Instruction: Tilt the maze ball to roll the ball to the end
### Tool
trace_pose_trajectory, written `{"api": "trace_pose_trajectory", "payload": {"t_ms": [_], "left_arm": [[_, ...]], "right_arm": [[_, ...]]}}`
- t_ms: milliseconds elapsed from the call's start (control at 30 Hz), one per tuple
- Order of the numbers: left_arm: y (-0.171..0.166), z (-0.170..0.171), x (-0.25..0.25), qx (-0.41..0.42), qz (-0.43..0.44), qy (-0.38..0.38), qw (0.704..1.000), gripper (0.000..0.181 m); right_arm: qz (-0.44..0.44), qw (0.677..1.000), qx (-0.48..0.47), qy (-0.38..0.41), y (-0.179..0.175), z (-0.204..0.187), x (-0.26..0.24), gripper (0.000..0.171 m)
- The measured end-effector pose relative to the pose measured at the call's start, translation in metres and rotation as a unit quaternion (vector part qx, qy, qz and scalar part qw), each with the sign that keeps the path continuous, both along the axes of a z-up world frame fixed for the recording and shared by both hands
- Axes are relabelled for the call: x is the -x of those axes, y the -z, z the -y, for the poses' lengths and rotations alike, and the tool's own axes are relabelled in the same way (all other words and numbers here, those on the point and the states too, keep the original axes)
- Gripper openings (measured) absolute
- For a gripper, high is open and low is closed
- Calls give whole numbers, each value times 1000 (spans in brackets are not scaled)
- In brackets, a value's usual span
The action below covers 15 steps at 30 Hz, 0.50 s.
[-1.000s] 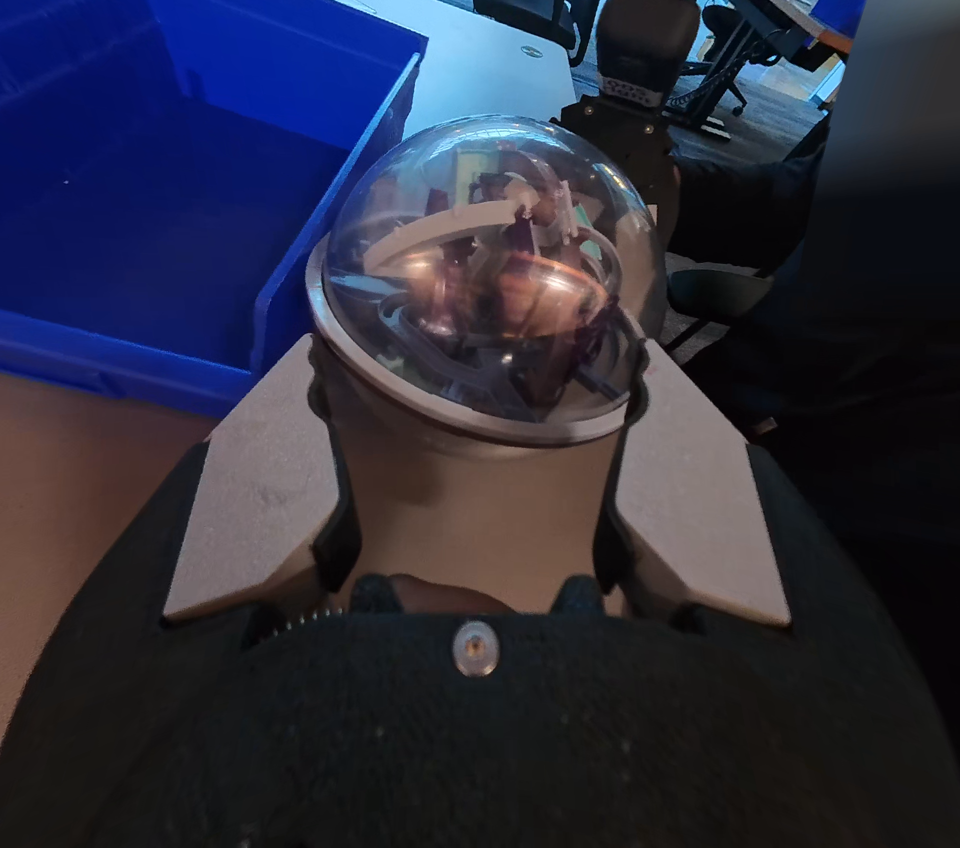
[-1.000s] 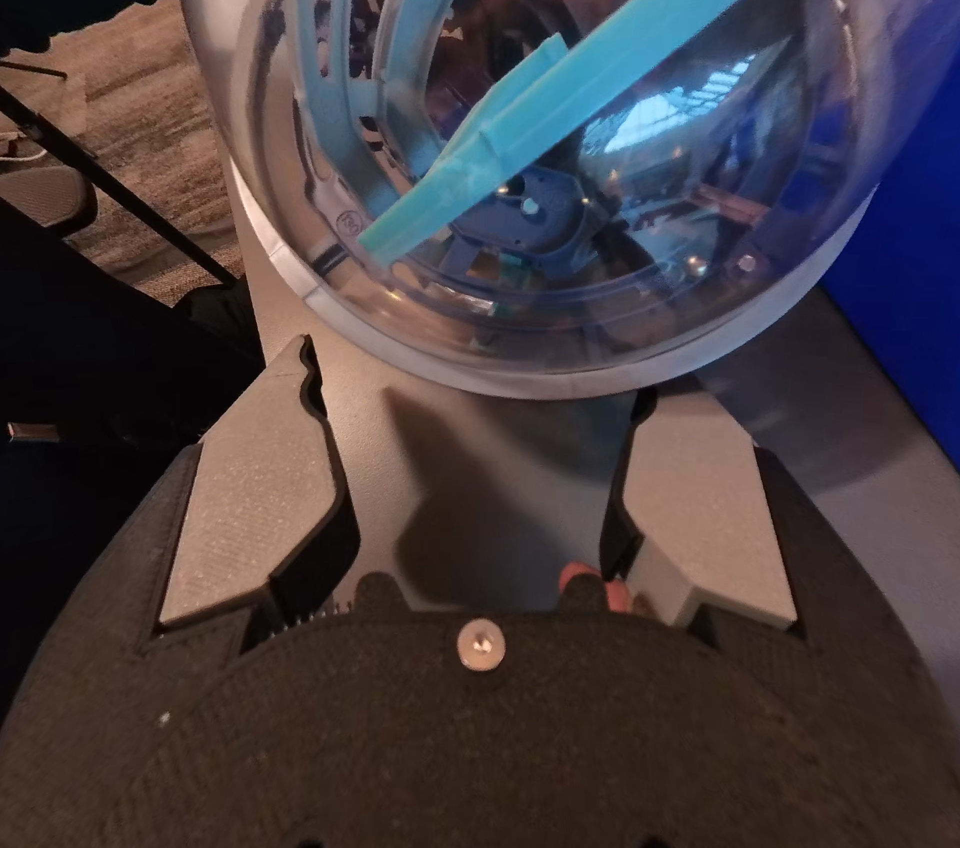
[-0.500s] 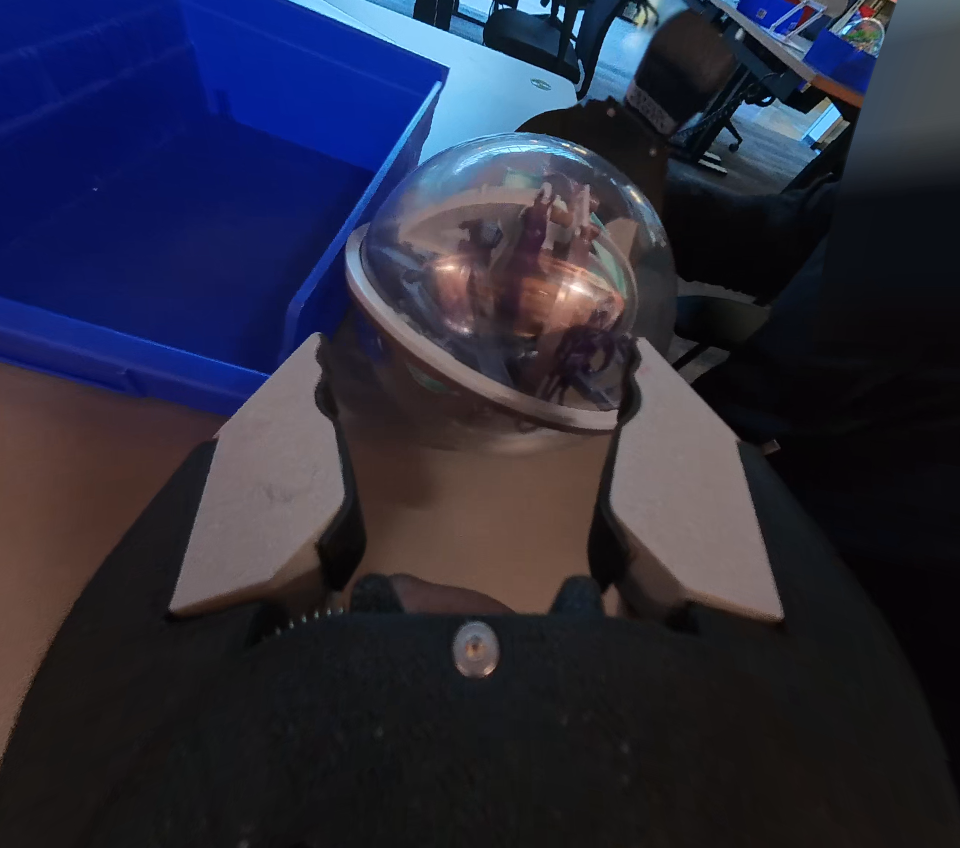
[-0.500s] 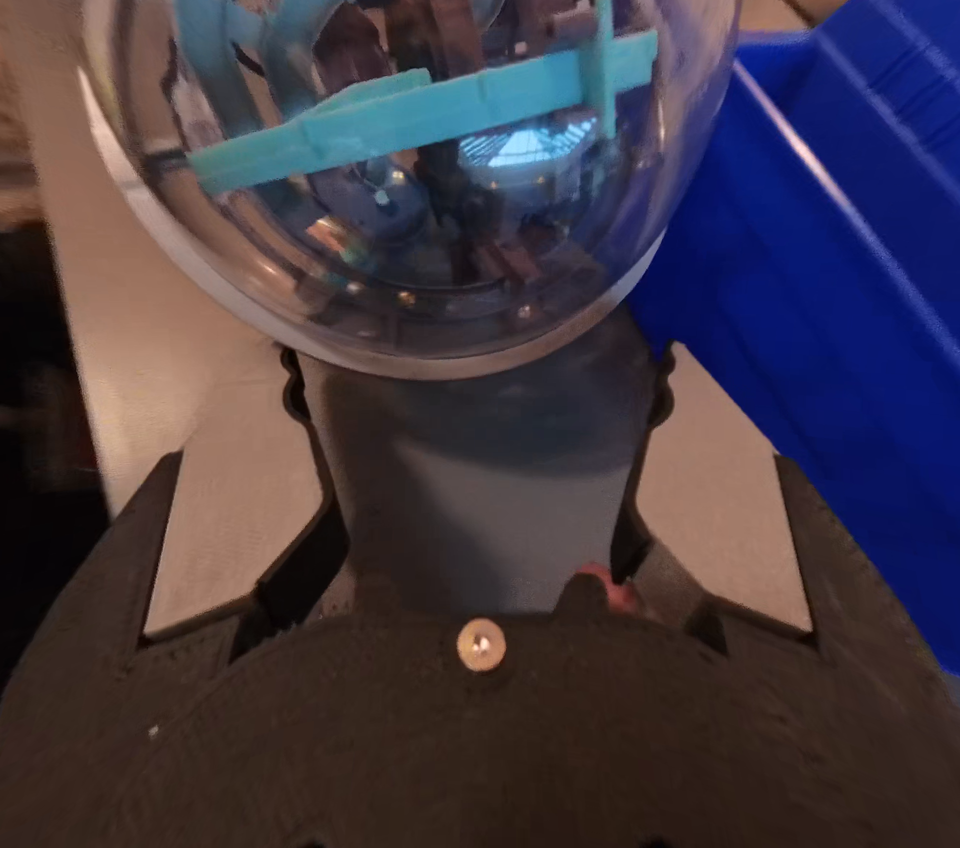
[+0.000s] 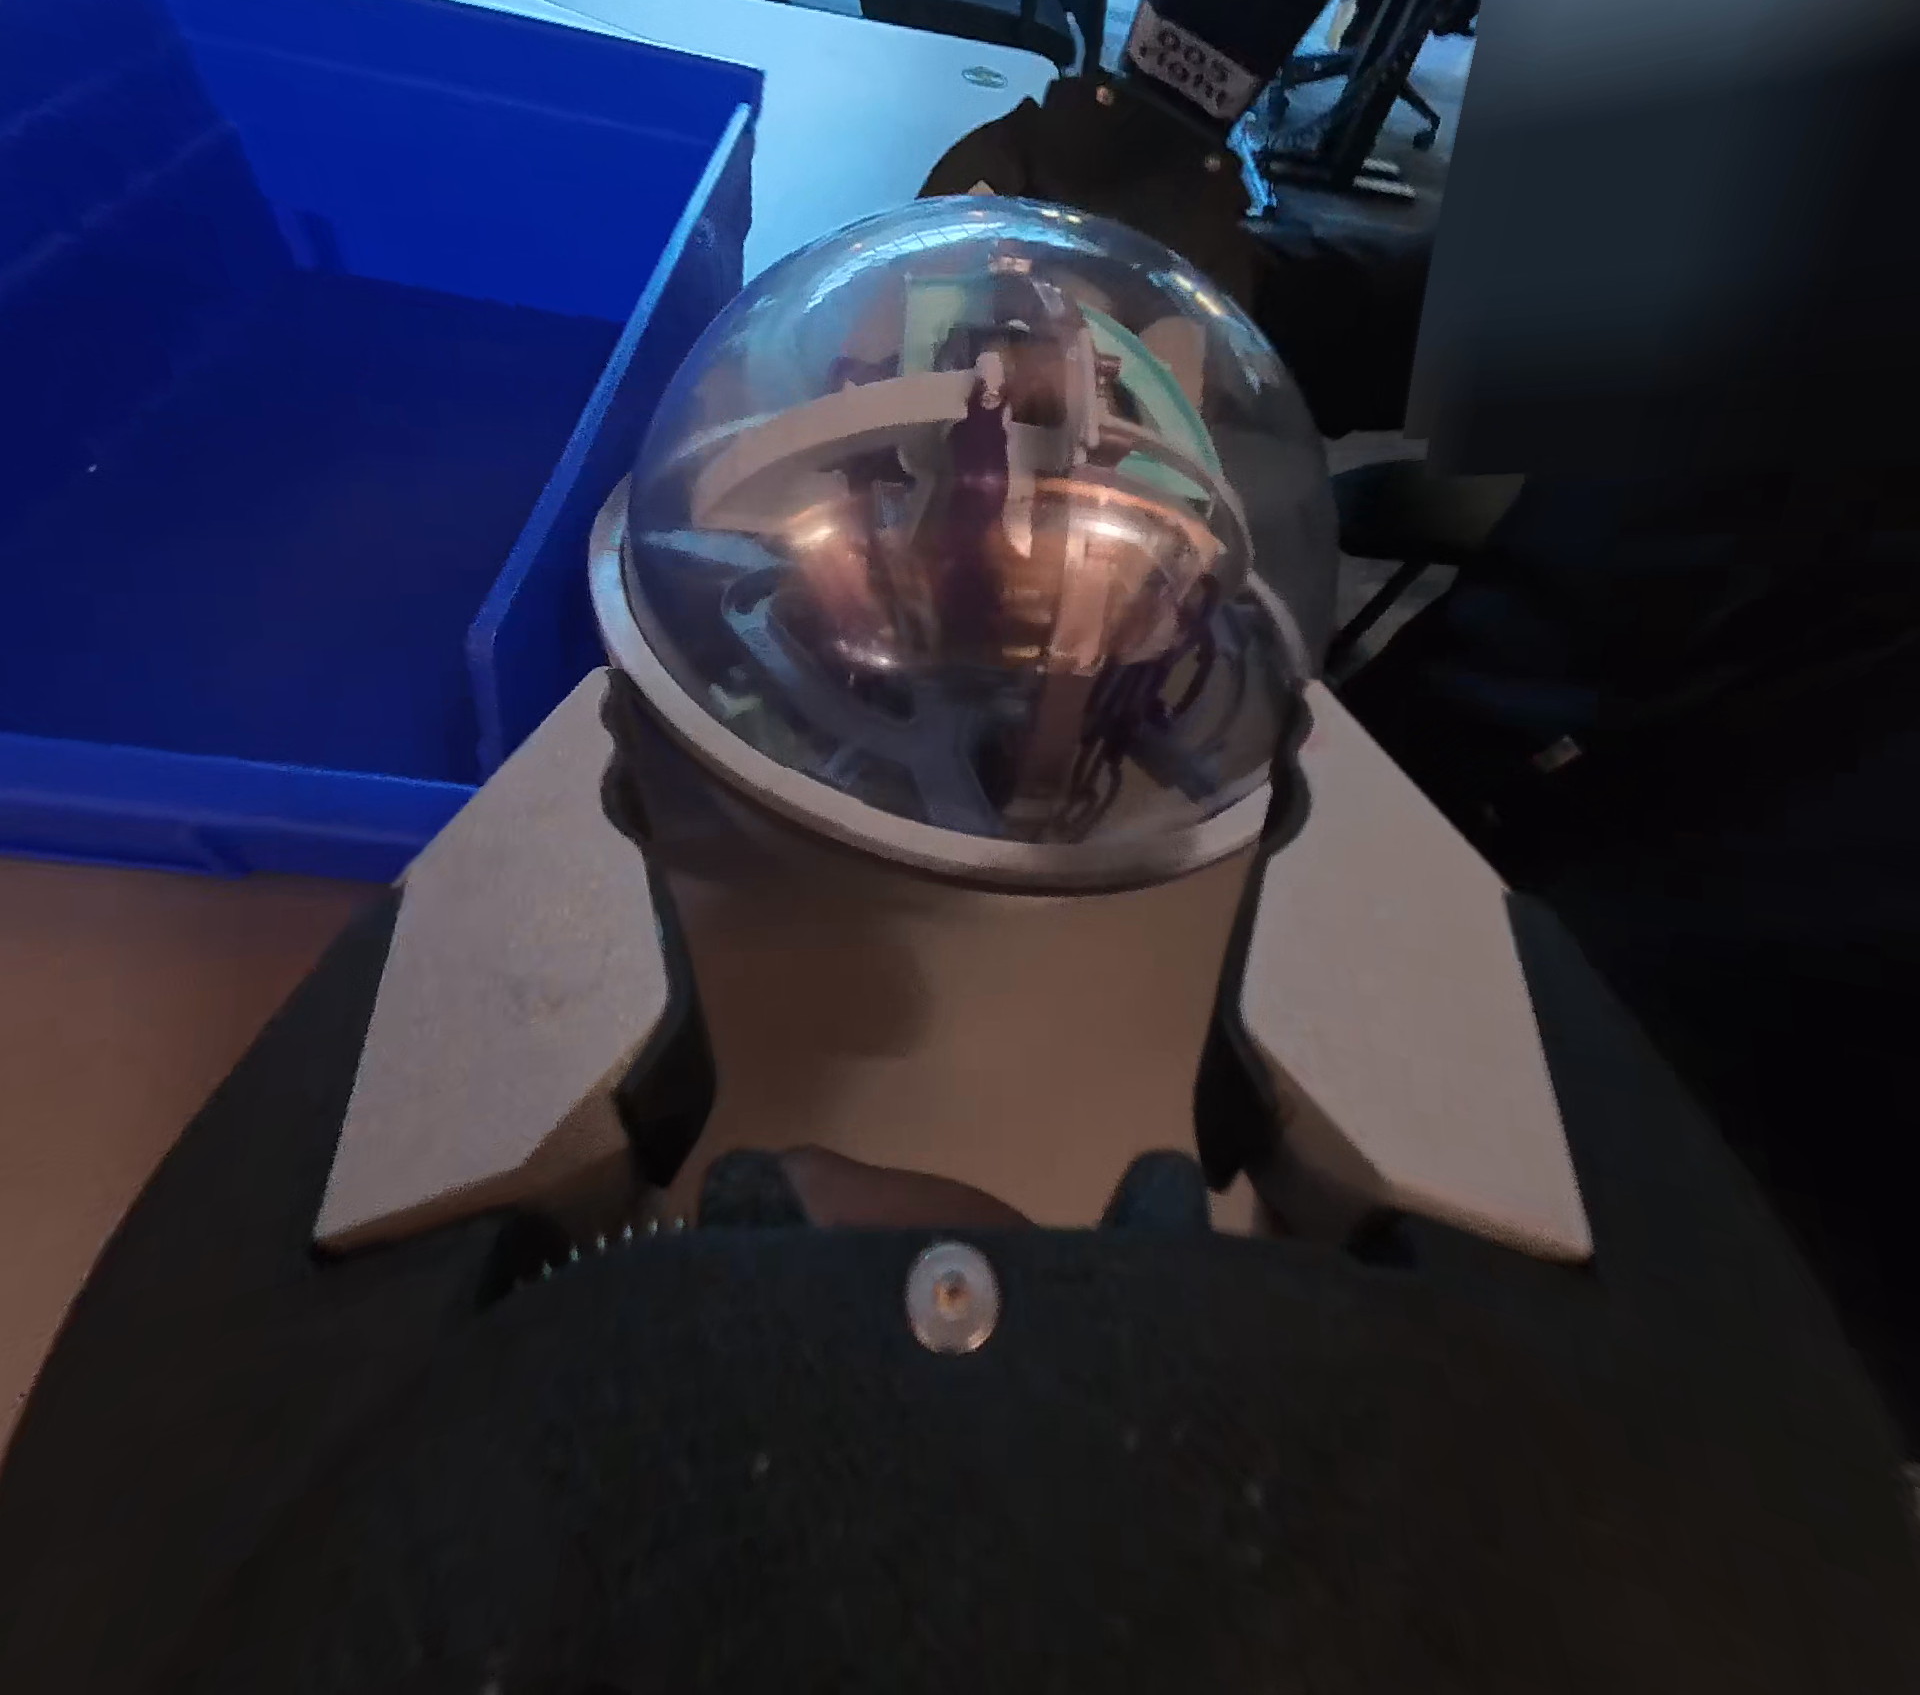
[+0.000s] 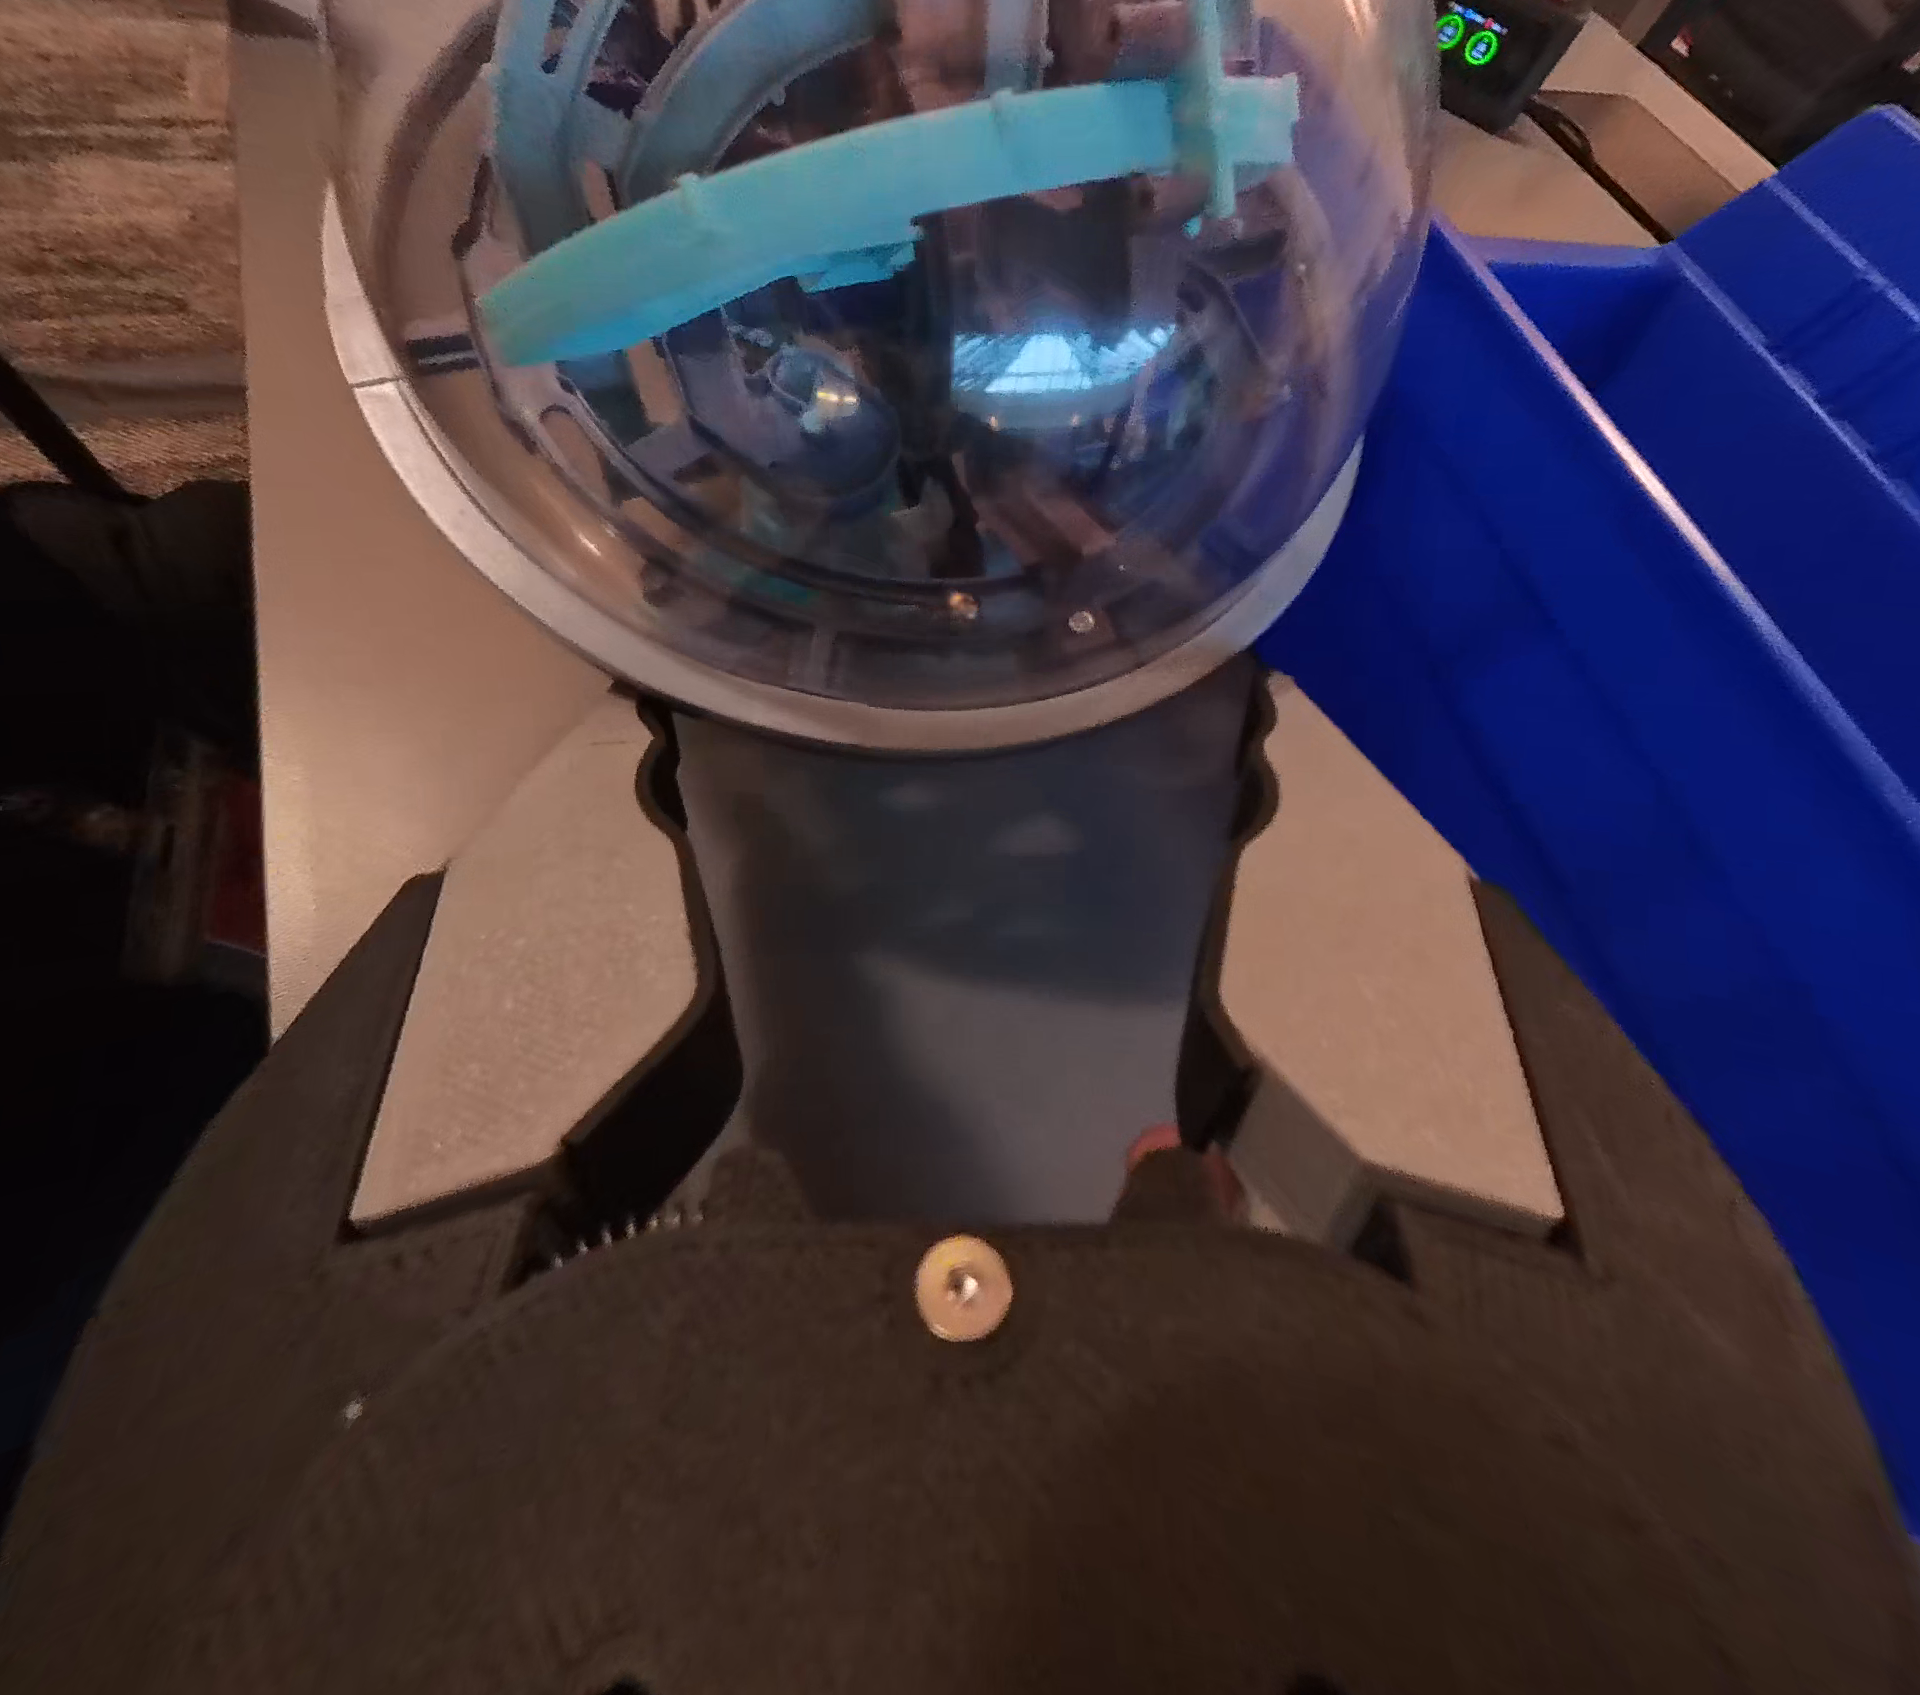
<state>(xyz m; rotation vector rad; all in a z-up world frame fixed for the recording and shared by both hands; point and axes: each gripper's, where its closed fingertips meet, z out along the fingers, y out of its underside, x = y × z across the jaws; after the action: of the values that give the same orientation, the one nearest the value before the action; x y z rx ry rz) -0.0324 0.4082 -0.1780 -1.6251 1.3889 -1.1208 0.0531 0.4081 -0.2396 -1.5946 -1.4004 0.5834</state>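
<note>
The maze ball (image 5: 956, 523) is a clear sphere with coloured tracks inside, held in the air between both grippers. My left gripper (image 5: 951, 710) is shut on a grey stem (image 5: 956, 1001) that sticks out of the ball on its side. My right gripper (image 6: 951, 710) is shut on the opposite grey stem (image 6: 956, 970). In the right wrist view the ball (image 6: 862, 243) shows a teal track (image 6: 883, 211) lying nearly level. I cannot pick out the small ball inside with certainty. The right gripper's body (image 5: 1195, 56) shows behind the sphere.
A large blue bin (image 5: 613, 398) stands on the table left of the ball; it also shows at the right of the right wrist view (image 6: 1662, 606). A brown tabletop (image 5: 125, 1022) lies below. A small device with green lights (image 6: 1527, 35) sits beyond the bin. Office chairs and desks stand behind.
Both grippers have turned the maze ball together. The teal track went from a steep diagonal to nearly level. The right wrist view swung from the floor towards the table and the blue bin.
</note>
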Motion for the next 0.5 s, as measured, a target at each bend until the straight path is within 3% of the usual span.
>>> {"api": "trace_pose_trajectory", "payload": {"t_ms": [300, 433, 500], "left_arm": [[26, 0, 4, -108, -91, 16, 990, 127], [39, 0, 0, -162, -127, 19, 978, 135], [40, -2, -1, -170, -131, 13, 977, 136]], "right_arm": [[-29, 997, 63, -29, -4, 7, 1, 89], [-47, 995, 91, -20, -7, 3, 1, 107], [-46, 995, 91, -18, -6, 2, -1, 105]]}}
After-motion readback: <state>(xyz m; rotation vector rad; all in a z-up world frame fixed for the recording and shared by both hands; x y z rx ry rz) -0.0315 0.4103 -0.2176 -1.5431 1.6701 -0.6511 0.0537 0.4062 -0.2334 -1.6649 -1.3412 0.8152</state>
